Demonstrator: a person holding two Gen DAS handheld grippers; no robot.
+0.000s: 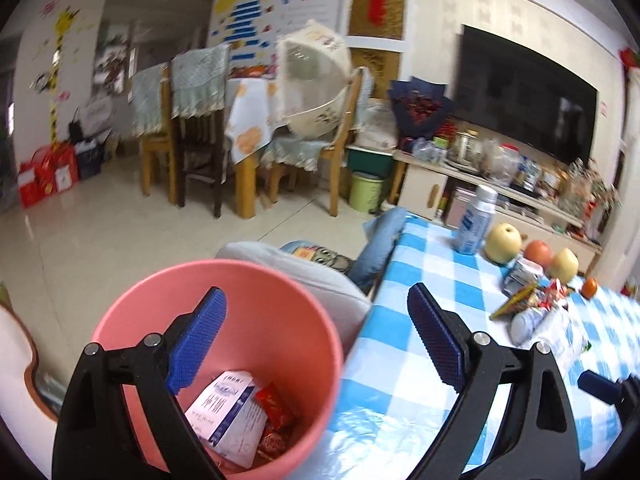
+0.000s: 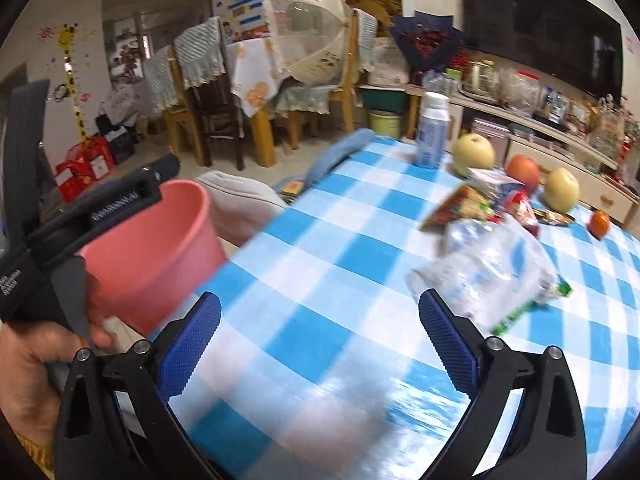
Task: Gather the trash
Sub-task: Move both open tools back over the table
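A pink bin (image 1: 224,320) stands beside the blue-checked table (image 1: 400,344); it holds a white box (image 1: 228,412) and red wrappers (image 1: 276,412). My left gripper (image 1: 316,340) is open and empty, over the bin's rim and table edge. My right gripper (image 2: 320,344) is open and empty above the table (image 2: 320,264). A crumpled clear plastic bag (image 2: 484,276) lies just beyond its right finger, with snack wrappers (image 2: 460,204) behind. The bag (image 1: 536,320) and wrappers (image 1: 520,300) show in the left wrist view too. The pink bin (image 2: 160,248) sits left, behind the left gripper's handle (image 2: 100,216).
On the table stand a blue-white bottle (image 2: 430,136), two yellow pears (image 2: 474,154), a red apple (image 2: 522,172) and a small orange (image 2: 598,224). A grey cushion (image 1: 304,272) lies beside the bin. Dining chairs (image 1: 192,128) and a TV cabinet (image 1: 500,200) stand beyond.
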